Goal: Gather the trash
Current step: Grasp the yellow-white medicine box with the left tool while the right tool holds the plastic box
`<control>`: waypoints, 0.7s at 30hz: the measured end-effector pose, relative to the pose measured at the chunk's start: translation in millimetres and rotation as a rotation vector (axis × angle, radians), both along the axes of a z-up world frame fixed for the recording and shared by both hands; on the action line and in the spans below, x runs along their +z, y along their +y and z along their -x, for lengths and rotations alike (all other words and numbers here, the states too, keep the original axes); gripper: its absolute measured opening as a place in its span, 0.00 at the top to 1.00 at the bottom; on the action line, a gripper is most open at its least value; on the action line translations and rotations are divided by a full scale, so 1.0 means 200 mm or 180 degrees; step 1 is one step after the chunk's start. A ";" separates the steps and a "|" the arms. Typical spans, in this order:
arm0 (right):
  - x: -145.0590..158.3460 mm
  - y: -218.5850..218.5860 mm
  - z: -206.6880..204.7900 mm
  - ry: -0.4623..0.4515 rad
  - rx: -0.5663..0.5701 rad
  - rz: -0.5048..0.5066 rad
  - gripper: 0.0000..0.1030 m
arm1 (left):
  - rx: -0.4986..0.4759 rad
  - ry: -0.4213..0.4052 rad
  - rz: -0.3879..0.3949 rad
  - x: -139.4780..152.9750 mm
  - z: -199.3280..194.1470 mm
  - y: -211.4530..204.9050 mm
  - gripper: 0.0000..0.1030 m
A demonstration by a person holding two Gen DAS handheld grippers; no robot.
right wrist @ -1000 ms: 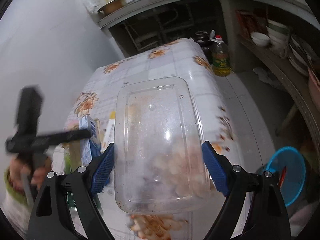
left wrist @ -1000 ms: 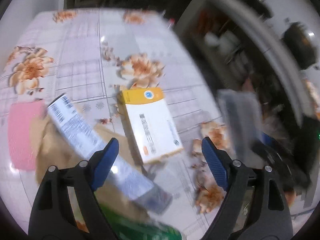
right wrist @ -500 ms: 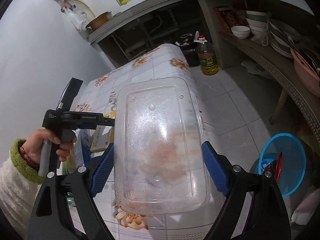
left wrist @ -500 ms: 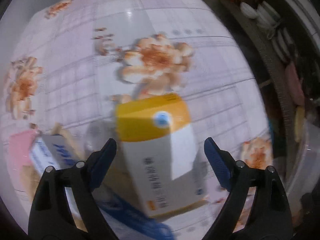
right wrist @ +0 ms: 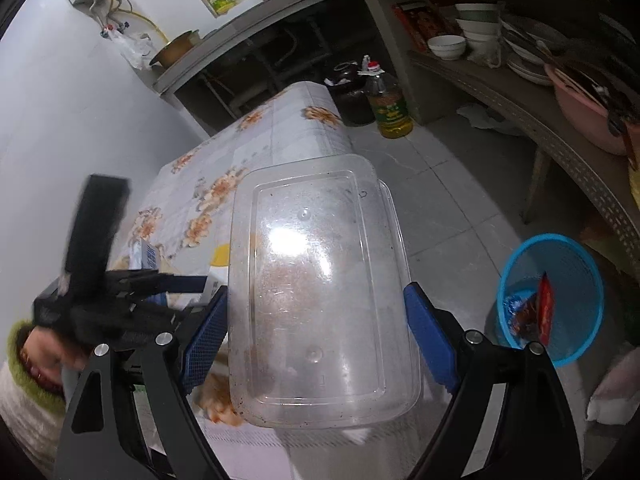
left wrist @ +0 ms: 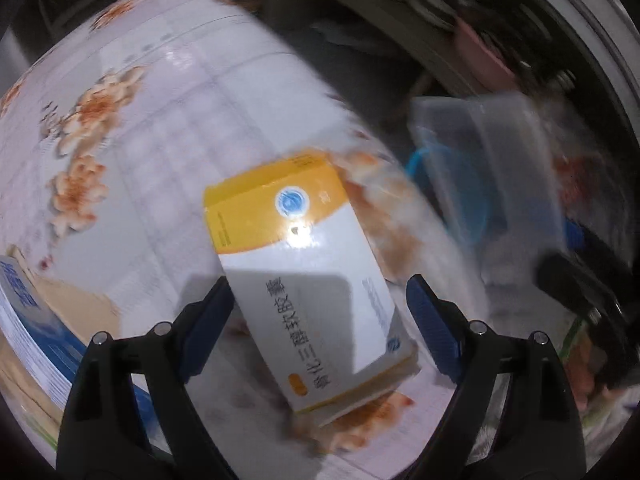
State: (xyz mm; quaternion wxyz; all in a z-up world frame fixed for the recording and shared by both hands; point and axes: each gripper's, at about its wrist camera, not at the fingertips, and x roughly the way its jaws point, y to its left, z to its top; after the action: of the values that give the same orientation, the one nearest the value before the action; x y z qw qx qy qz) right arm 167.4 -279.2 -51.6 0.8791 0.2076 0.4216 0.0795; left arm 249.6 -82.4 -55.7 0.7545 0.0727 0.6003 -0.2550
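Note:
My right gripper (right wrist: 316,320) is shut on a clear plastic food container (right wrist: 320,292), held above the table's right edge; the container also shows blurred in the left wrist view (left wrist: 508,168). My left gripper (left wrist: 316,312) is open around a yellow-and-white medicine box (left wrist: 304,276) lying on the floral table (left wrist: 168,100), its left finger close to the box's side. A blue mesh waste basket (right wrist: 552,296) with wrappers stands on the floor to the right.
A blue-and-white box (left wrist: 28,316) and brown paper (left wrist: 76,312) lie left of the medicine box. An oil bottle (right wrist: 388,104) stands on the floor beyond the table. Shelves with bowls (right wrist: 472,28) and a pink basin (right wrist: 584,108) line the right side.
My left gripper moved in over the medicine box, which now sits between the open fingers. My right gripper carried the container rightward, toward the blue basket.

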 end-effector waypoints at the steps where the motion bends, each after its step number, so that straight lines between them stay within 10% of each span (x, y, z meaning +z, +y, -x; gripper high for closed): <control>1: 0.00 -0.01 0.01 0.0002 -0.0006 0.0015 0.20 | -0.0002 -0.0044 0.0009 0.00 0.04 0.00 0.19; 8: -0.04 -0.11 0.13 0.0046 -0.0155 0.0117 0.20 | 0.0353 -0.0394 0.0240 0.07 0.21 -0.04 0.19; 21: -0.05 -0.22 0.24 0.0080 -0.0390 0.0134 0.20 | 0.0558 -0.0616 -0.0210 -0.11 0.17 -0.19 0.19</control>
State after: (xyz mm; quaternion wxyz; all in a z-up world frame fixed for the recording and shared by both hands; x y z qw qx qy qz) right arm 119.3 -323.6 -62.0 0.8811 0.2155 0.4207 0.0140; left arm 215.9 -119.7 -77.6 0.8255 0.0690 0.5368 -0.1601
